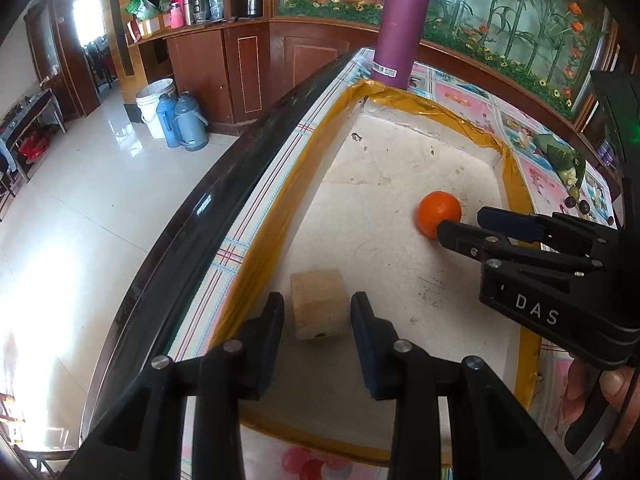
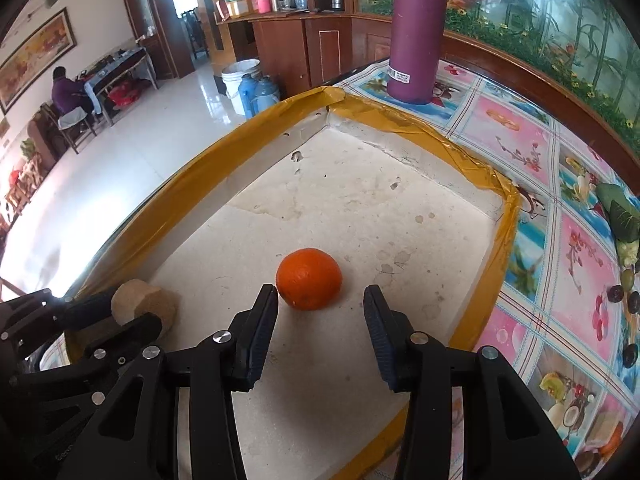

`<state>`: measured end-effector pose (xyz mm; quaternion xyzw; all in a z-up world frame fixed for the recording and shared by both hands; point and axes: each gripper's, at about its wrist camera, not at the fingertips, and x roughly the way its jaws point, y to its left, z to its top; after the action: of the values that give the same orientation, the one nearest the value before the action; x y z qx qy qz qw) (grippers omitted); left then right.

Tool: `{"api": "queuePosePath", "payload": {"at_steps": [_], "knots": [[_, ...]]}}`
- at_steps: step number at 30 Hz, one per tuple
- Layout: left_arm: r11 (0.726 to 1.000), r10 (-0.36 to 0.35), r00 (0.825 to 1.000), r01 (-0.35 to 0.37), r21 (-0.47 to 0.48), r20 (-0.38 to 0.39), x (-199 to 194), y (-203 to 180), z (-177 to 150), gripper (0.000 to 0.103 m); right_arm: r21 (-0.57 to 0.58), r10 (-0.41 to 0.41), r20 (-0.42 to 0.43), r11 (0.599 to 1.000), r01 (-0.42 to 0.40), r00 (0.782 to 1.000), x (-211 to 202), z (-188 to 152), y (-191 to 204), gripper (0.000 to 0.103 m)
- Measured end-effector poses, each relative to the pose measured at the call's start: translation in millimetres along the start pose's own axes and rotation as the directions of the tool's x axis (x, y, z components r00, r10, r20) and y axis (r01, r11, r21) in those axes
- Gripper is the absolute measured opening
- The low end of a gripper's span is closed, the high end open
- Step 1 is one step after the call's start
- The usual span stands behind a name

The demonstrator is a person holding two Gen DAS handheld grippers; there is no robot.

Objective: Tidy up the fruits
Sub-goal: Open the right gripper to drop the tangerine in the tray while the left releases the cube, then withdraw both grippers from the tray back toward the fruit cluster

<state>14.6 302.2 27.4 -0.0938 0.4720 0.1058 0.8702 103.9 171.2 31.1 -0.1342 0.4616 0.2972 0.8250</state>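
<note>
An orange [image 2: 309, 278] lies on the white floor of a shallow tray [image 2: 504, 240] with yellow taped edges. It also shows in the left wrist view [image 1: 438, 212]. A tan wooden block [image 1: 318, 304] lies near the tray's left edge, and shows in the right wrist view [image 2: 142, 306]. My left gripper [image 1: 318, 312] is open, its fingers on either side of the block, not touching. My right gripper [image 2: 320, 304] is open, just short of the orange; it also shows in the left wrist view [image 1: 464, 222].
A tall purple bottle [image 2: 416, 32] stands on the flowered tablecloth [image 2: 568, 248] behind the tray. Green leaves and small dark fruits [image 2: 624, 292] lie at the right edge. The table's dark edge [image 1: 224, 196] drops to a tiled floor at left.
</note>
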Motion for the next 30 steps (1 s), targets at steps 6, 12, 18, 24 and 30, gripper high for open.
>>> {"api": "queuePosePath", "payload": {"at_steps": [6, 12, 18, 24, 30], "knots": [[0.999, 0.034, 0.999, -0.034, 0.007, 0.041, -17.0, -2.9, -9.6, 0.044, 0.014, 0.013, 0.036, 1.0, -0.014, 0.999, -24.1, -11.8, 0.2, 0.043], [0.998, 0.062, 0.995, -0.063, 0.001, 0.078, -33.1, -12.7, -19.8, 0.056, 0.003, -0.018, 0.076, 1.0, 0.018, 0.997, -53.4, -35.4, -2.6, 0.043], [0.996, 0.089, 0.987, -0.091, 0.007, 0.132, -47.1, -32.9, -29.1, 0.072, 0.024, -0.072, 0.109, 0.997, 0.07, 0.991, -87.6, -69.2, -16.9, 0.049], [0.997, 0.07, 0.988, -0.075, 0.036, 0.134, -50.0, -66.8, -35.5, 0.075, 0.074, -0.139, 0.167, 0.989, 0.128, 0.976, -128.7, -104.5, -40.1, 0.06], [0.996, 0.012, 0.987, -0.026, 0.084, 0.158, -60.0, -110.0, -49.6, 0.076, 0.124, -0.192, 0.186, 0.978, 0.171, 0.964, -160.9, -147.2, -64.5, 0.061]]}}
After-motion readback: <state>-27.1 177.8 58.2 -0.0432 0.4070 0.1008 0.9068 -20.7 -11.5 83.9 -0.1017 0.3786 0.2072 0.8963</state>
